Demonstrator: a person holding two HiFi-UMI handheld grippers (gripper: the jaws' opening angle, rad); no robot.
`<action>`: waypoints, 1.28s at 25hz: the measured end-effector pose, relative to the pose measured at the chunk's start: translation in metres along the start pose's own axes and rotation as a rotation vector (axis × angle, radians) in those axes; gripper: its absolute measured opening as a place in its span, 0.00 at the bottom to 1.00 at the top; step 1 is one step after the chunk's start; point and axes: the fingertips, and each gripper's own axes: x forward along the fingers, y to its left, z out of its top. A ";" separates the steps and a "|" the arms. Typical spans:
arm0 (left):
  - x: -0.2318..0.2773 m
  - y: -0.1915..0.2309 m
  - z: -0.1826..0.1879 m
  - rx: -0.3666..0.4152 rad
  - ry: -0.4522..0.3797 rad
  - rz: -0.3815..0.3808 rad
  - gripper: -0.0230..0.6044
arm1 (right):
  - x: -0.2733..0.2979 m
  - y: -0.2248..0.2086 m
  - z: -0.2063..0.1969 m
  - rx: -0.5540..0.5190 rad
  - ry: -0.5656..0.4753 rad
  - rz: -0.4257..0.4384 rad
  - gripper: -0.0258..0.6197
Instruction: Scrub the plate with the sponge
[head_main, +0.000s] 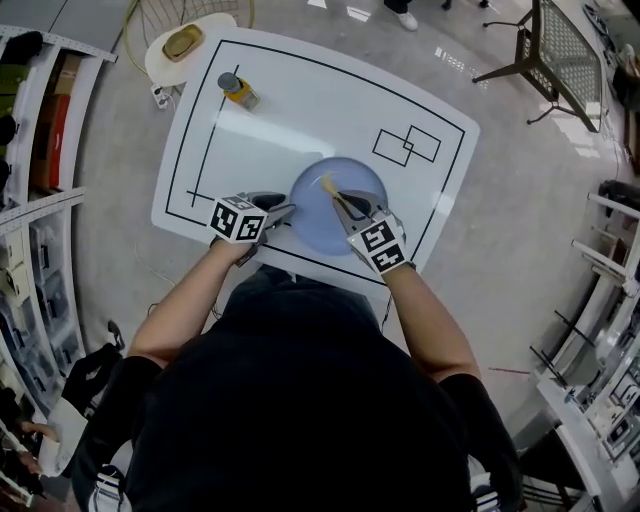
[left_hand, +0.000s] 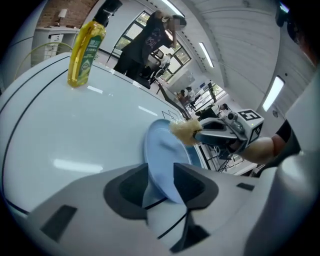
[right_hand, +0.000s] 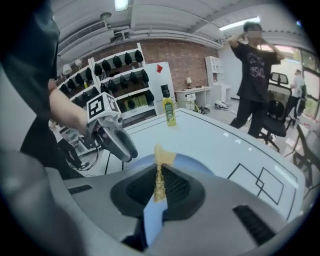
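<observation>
A light blue plate (head_main: 315, 222) lies on the white table (head_main: 300, 110), near its front edge. My left gripper (head_main: 285, 210) is at the plate's left rim. In the left gripper view the plate (left_hand: 162, 150) has its rim between that gripper's (left_hand: 161, 180) pads, and they stand open around it with small gaps. My right gripper (head_main: 340, 200) is over the plate, shut on a thin yellow sponge (head_main: 328, 185). In the right gripper view the sponge (right_hand: 159, 172) is squeezed flat between the pads of the gripper (right_hand: 159, 182), its tip over the plate (right_hand: 200, 164).
A yellow soap bottle (head_main: 238, 90) stands at the table's far left. Two overlapping black rectangles (head_main: 407, 146) are drawn at the right. Beyond the table are a round stool (head_main: 183, 45), shelves (head_main: 40, 120), a chair (head_main: 560, 50) and a standing person (right_hand: 255, 70).
</observation>
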 end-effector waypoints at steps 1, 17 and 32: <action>0.003 0.001 -0.001 -0.004 0.004 0.002 0.30 | 0.003 0.002 -0.002 -0.018 0.010 0.009 0.08; 0.040 0.008 -0.026 -0.045 0.093 -0.012 0.23 | 0.046 0.027 -0.027 -0.183 0.136 0.112 0.08; 0.044 0.009 -0.028 -0.062 0.113 -0.021 0.19 | 0.082 0.040 -0.035 -0.267 0.227 0.166 0.08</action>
